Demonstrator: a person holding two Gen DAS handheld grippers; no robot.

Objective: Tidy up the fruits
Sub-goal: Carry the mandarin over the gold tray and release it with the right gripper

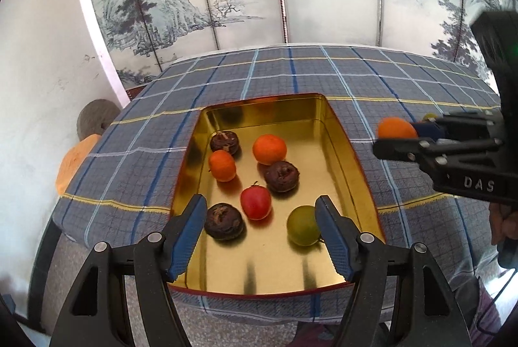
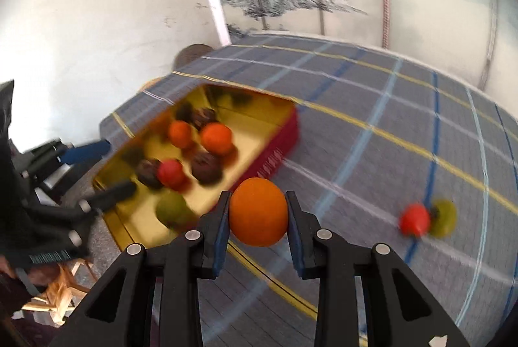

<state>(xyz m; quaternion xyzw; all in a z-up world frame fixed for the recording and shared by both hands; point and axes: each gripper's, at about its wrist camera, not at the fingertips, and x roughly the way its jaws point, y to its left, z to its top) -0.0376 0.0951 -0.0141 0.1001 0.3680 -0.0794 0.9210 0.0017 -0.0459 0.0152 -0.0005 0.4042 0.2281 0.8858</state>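
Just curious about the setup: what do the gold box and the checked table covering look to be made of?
The box looks like thin metal, a tin: its gold inside is glossy and mirrors the fruit, and its outside is red. The table covering looks like woven cloth, matte, with a fine weave showing and its edge draping over the table.

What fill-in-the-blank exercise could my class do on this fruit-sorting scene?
1. The right gripper is shut on an ___ fruit.
2. The gold tray holds ___ dark brown fruits.
3. The tray's only green fruit lies beside the left gripper's ___ finger.
4. On the cloth outside lie a green fruit and a ___ one.

Answers: orange; three; right; red
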